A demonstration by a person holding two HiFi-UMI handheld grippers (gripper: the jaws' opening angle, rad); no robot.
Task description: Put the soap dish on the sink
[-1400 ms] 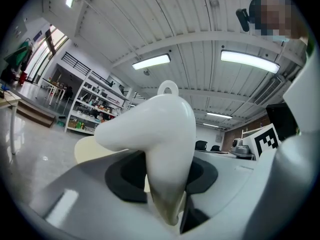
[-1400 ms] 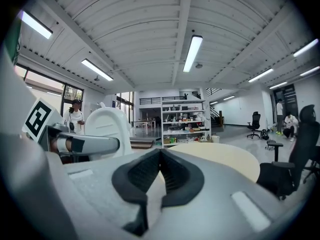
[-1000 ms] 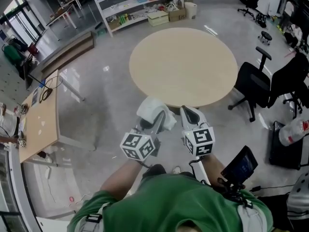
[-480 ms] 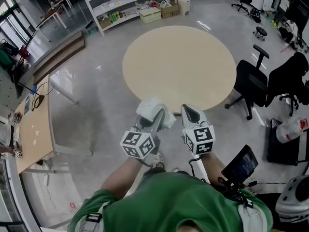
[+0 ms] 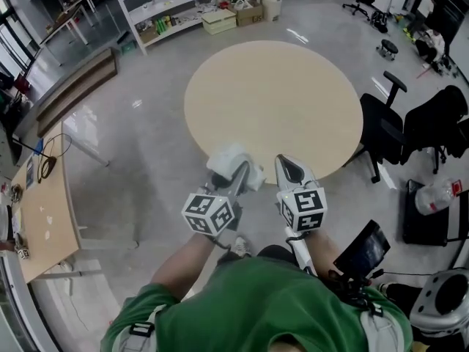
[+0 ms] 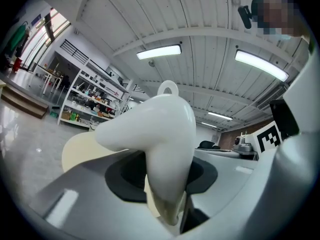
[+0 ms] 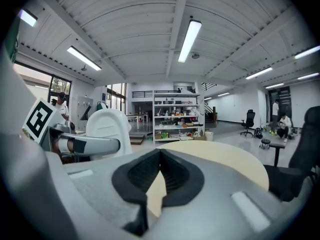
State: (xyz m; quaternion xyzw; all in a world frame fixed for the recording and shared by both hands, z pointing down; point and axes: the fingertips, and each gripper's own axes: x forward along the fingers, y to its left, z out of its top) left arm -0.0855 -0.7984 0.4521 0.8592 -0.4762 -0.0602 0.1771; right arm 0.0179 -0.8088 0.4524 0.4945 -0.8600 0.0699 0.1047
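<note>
Head view shows no sink anywhere, so the step in hand looks like the carry. The left gripper has its jaws part-way closed on the white soap dish, which hangs over the floor just at the near edge of the round table. In the left gripper view the pads pinch only a thin lower lip of the dish, and its rounded bulk rises above the jaws and leans to the left. That makes the load top-heavy in the grip. Doing this well probably means holding the gripper level, avoiding any roll of the wrist, keeping the pinch steady, and steering wide of the table's rim. Just to its right, the right gripper has its jaws drawn together on nothing, the pads meeting at their tips. It seems best kept close beside the dish, ready to steady it. Once a sink comes into sight, the dish should be lowered onto a flat part of the rim before the pinch is eased. Counted from left to right, there is one wooden desk, one shelf unit at the far side, one soap dish, two grippers, one round table and two black office chairs just right of the table.
</note>
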